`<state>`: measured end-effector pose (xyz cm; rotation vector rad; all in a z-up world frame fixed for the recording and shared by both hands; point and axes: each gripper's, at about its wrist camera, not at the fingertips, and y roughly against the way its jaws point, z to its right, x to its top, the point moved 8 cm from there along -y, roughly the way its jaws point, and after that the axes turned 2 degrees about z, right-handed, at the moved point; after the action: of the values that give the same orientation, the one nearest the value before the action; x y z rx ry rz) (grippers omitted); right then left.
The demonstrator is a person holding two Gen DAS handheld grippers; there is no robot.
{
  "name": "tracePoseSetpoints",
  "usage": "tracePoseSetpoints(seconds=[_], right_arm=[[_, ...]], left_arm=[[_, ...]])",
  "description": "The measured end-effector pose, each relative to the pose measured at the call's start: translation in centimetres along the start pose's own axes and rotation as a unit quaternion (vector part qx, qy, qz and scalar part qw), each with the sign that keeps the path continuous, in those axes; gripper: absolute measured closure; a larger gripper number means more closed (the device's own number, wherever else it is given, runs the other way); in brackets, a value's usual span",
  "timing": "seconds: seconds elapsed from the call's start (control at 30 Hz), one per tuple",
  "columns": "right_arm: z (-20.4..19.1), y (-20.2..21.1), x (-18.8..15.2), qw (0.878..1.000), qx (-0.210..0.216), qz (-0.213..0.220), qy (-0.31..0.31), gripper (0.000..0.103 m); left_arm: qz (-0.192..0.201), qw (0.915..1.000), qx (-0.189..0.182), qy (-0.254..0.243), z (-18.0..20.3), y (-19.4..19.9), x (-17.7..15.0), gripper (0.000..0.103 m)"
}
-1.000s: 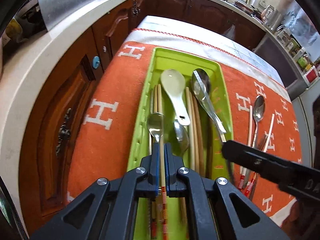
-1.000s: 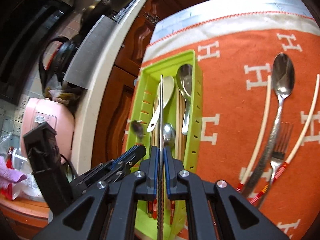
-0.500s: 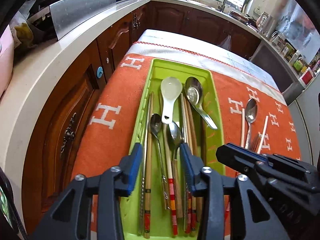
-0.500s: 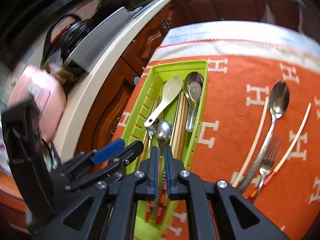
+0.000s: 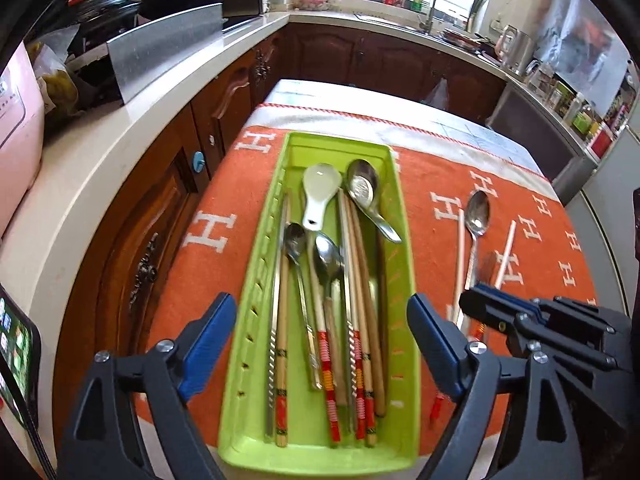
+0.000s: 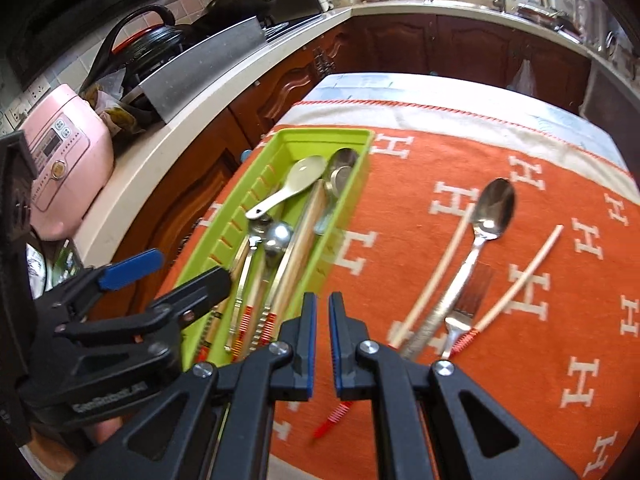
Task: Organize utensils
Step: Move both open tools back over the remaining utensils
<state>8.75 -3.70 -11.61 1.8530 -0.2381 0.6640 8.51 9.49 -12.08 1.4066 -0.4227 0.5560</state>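
Left gripper (image 5: 322, 336) over near end of green tray (image 5: 394, 216), jaws spread wide, just been opening, nothing pinched between pads; tray contents visible in the gap. Right gripper (image 6: 322, 344) jaws nearly closed, narrow slit between blue pads, nothing gripped; pointing down over orange cloth (image 6: 400, 280) just right of tray.

Tray lying lengthwise on orange H-pattern cloth covering bench (image 5: 360, 92), toward bench's left edge. Inside tray: white ceramic spoon (image 5: 320, 192) at far end, bowl up; big metal spoon (image 5: 366, 196) beside it on right, handle angled to right wall. Two smaller metal spoons (image 5: 296, 240) mid-tray, bowls toward far end, handles running near. Several wooden chopsticks (image 5: 352, 280) lengthwise, red-and-white banded ends toward near wall, mixed with a twisted metal chopstick (image 5: 274, 320) along left side. All overlapping, exact stacking hard to tell.

Outside tray, on cloth to the right, well apart from tray: long metal spoon (image 6: 490, 212), bowl far, patterned handle near; fork (image 6: 466, 308) just beside handle, tines far, partly touching it. Pale chopstick (image 6: 440, 272) left of spoon, second pale chopstick (image 6: 524, 276) right of it, angled, red coil-wrapped end near fork. Another red coil-wrapped end (image 6: 334, 416) showing below right jaws.

Background: kitchen worktop (image 5: 100, 168) left with pink rice cooker (image 6: 68, 160), pots, wok; dark wood cabinets (image 5: 160, 216); sink with tap (image 5: 428, 4) at far window.
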Motion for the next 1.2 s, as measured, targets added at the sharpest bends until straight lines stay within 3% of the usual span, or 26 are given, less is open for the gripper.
tracePoseSetpoints(seconds=[0.27,0.7,0.87,1.03,1.2], right_arm=[[2.3,2.1,-1.1,1.000,-0.021,0.018,-0.005,0.097],[6.9,4.7,-1.5,0.997,-0.042,0.045,-0.051,0.097],[9.6,5.0,-1.9,0.995,-0.046,0.050,-0.078,0.097],[12.1,4.4,-2.7,0.993,-0.049,0.041,-0.100,0.097],[13.8,3.1,-3.1,0.991,-0.034,0.024,-0.130,0.097]], left_arm=[[-0.001,0.9992,-0.012,-0.037,3.5,1.0,-1.3,0.015],[0.018,0.9972,-0.029,-0.066,8.3,2.4,-0.8,0.015],[-0.007,0.9975,-0.035,-0.062,9.3,0.9,-0.7,0.015],[-0.012,0.9974,-0.035,-0.063,10.2,-0.5,-0.1,0.015],[-0.012,0.9954,-0.059,-0.075,11.4,-1.9,0.8,0.016]])
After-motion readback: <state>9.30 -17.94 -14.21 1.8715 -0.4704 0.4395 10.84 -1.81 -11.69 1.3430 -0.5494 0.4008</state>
